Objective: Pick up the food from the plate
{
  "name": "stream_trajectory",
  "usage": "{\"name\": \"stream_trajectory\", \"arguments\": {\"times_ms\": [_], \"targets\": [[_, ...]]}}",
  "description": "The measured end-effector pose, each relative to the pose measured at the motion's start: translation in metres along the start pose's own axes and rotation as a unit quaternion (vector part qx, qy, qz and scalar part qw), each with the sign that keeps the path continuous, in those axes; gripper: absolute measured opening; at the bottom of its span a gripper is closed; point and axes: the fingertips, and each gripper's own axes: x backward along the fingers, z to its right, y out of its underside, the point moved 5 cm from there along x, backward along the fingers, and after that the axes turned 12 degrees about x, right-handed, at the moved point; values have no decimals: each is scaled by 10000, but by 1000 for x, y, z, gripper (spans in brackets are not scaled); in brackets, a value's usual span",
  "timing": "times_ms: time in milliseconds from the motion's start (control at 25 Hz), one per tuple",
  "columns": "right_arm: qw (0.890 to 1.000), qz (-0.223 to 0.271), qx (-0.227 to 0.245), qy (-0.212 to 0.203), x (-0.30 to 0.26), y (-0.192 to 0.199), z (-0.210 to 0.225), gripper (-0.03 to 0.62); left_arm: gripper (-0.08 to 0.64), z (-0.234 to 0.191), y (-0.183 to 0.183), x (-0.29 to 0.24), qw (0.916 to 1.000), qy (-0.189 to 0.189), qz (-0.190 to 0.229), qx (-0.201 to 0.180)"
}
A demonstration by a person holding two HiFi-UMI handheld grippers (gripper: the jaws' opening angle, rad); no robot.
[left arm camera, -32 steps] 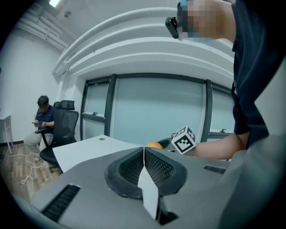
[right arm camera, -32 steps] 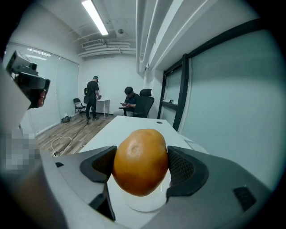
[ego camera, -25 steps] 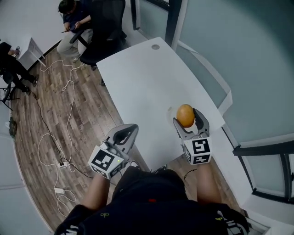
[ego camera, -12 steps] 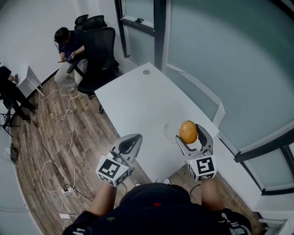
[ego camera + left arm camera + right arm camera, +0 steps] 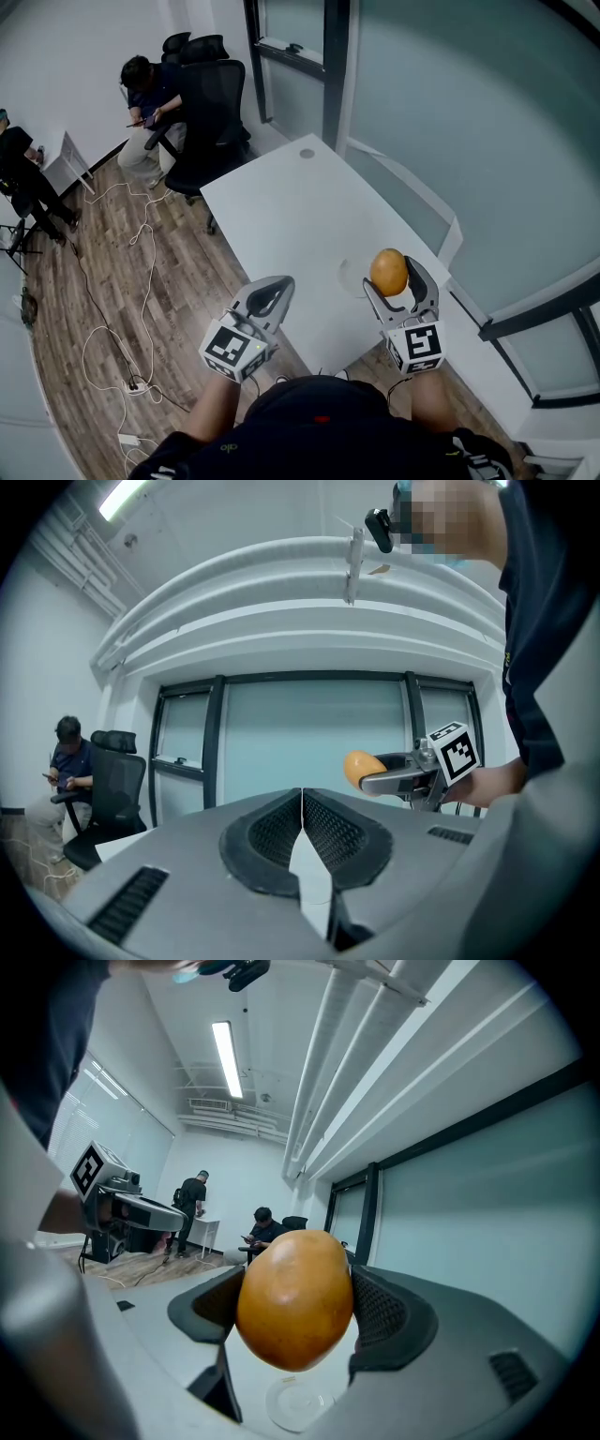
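An orange, egg-shaped piece of food (image 5: 388, 272) is clamped between the jaws of my right gripper (image 5: 394, 278), held up above the white table (image 5: 300, 225). It fills the middle of the right gripper view as a smooth orange food (image 5: 294, 1299). Below it a small clear plate (image 5: 298, 1403) lies on the table; in the head view the plate (image 5: 348, 276) peeks out left of the food. My left gripper (image 5: 266, 298) is shut with nothing in it, raised past the table's near-left edge. From the left gripper view the food (image 5: 364, 765) shows in the other gripper.
A seated person (image 5: 150, 98) and black office chairs (image 5: 211, 112) are at the table's far end. Another person (image 5: 21, 169) stands by a small white desk at the left. Cables (image 5: 122, 281) trail over the wooden floor. A glass wall (image 5: 450, 122) runs along the right.
My right gripper has lifted the food a little higher and rightward. The view has tilted up, and both grippers sit slightly further right in it.
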Motion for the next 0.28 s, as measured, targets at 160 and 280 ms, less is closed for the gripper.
{"name": "stream_trajectory", "arguments": {"times_ms": [160, 280], "targets": [[10000, 20, 35, -40, -2, 0, -3, 360, 25, -2, 0, 0, 10000, -17, 37, -17], [10000, 39, 58, -27, -5, -1, -2, 360, 25, -5, -1, -1, 10000, -18, 63, -32]]}}
